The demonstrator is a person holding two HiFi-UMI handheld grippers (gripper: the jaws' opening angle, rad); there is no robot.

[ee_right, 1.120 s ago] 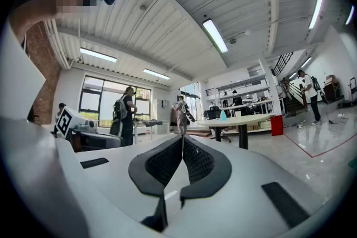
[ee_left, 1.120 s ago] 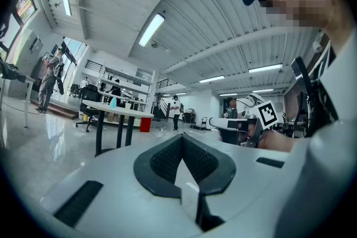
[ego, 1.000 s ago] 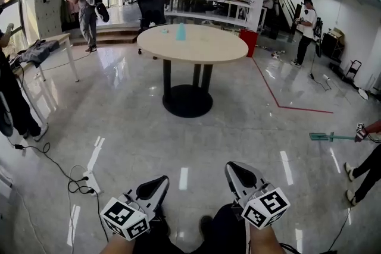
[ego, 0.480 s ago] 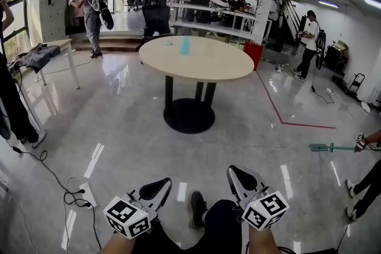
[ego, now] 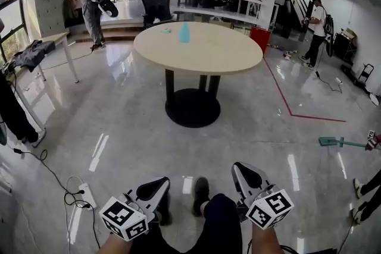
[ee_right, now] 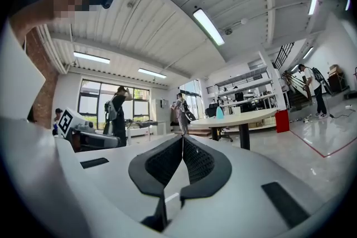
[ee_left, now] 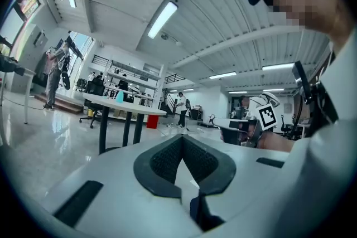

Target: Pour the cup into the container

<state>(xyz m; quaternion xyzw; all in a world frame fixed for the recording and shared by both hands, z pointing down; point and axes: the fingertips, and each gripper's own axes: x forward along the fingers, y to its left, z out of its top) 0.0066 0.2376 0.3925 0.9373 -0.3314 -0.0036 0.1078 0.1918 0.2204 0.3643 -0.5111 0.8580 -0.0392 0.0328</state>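
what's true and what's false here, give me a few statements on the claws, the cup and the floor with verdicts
1. The blue cup stands on the round table. True.
2. The right claw is shut on the cup. False: it is shut on nothing, and the cup is far ahead of it on the table.
3. The left claw is shut and empty. True.
4. The red line on the floor runs left of the table. False: in the head view it runs to the right of the table.
5. A white power strip lies on the floor to the left of the left claw. True.
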